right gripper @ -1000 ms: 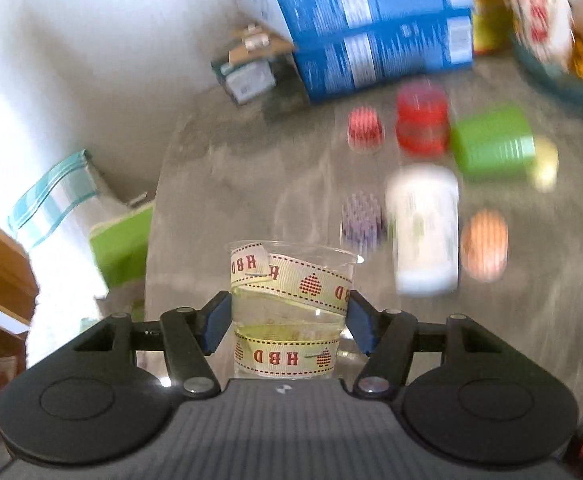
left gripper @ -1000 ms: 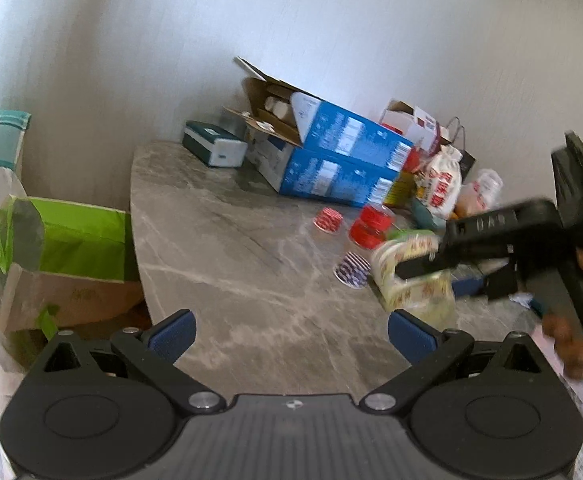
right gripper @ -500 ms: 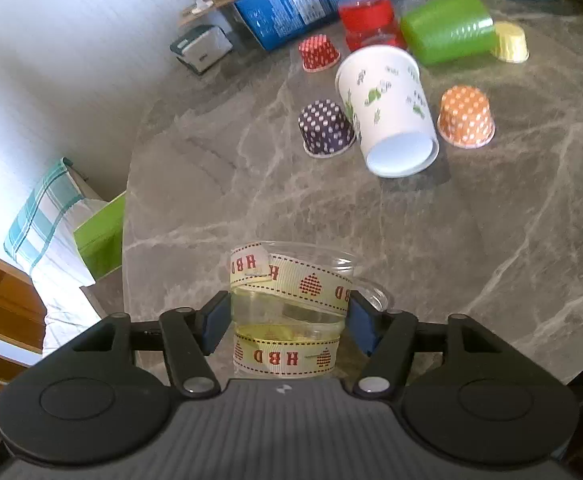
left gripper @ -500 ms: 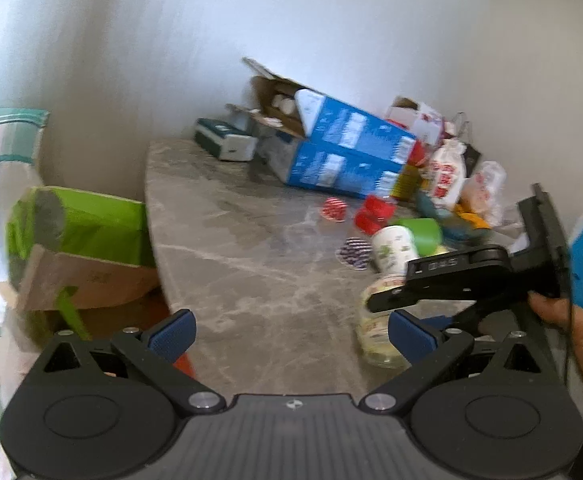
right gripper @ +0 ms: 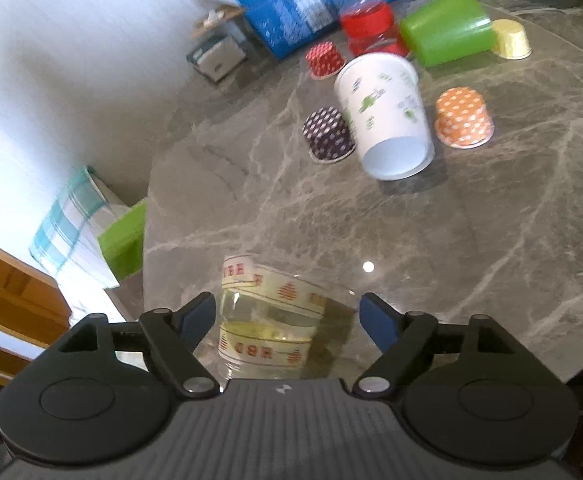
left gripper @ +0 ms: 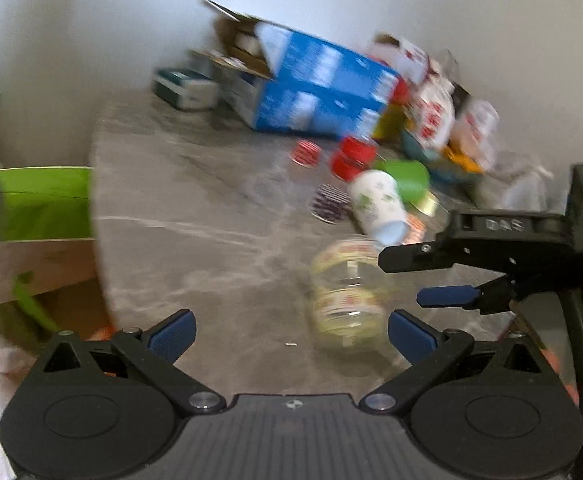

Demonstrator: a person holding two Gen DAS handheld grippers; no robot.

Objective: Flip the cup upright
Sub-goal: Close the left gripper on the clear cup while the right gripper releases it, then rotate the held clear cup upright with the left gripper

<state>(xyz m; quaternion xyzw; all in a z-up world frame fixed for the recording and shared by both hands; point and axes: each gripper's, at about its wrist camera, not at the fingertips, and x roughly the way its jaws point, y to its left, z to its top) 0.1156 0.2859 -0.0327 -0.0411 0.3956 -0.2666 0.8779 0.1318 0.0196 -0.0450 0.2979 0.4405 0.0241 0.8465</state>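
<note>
A clear plastic cup (right gripper: 269, 316) with cream "HBD" ribbon stands upright on the grey marble table (right gripper: 451, 240), near its front edge. My right gripper (right gripper: 287, 320) is open, its blue pads apart on either side of the cup and not touching it. In the left wrist view the same cup (left gripper: 345, 292) stands in front of the right gripper (left gripper: 407, 280), which shows from the side. My left gripper (left gripper: 291, 332) is open and empty, low over the table, just left of the cup.
A white paper cup (right gripper: 387, 120) lies on its side. Around it are purple (right gripper: 327, 134), orange (right gripper: 463, 118), red (right gripper: 325, 60) and yellow (right gripper: 511, 40) small inverted cups, a green cup (right gripper: 447, 34) and a red jar (right gripper: 367, 26). Blue boxes (left gripper: 315, 92) stand at the back. A green bag (left gripper: 31, 204) is left of the table.
My right gripper has opened and let go of the clear cup, which now stands on the table. The left gripper has shifted closer to the cup.
</note>
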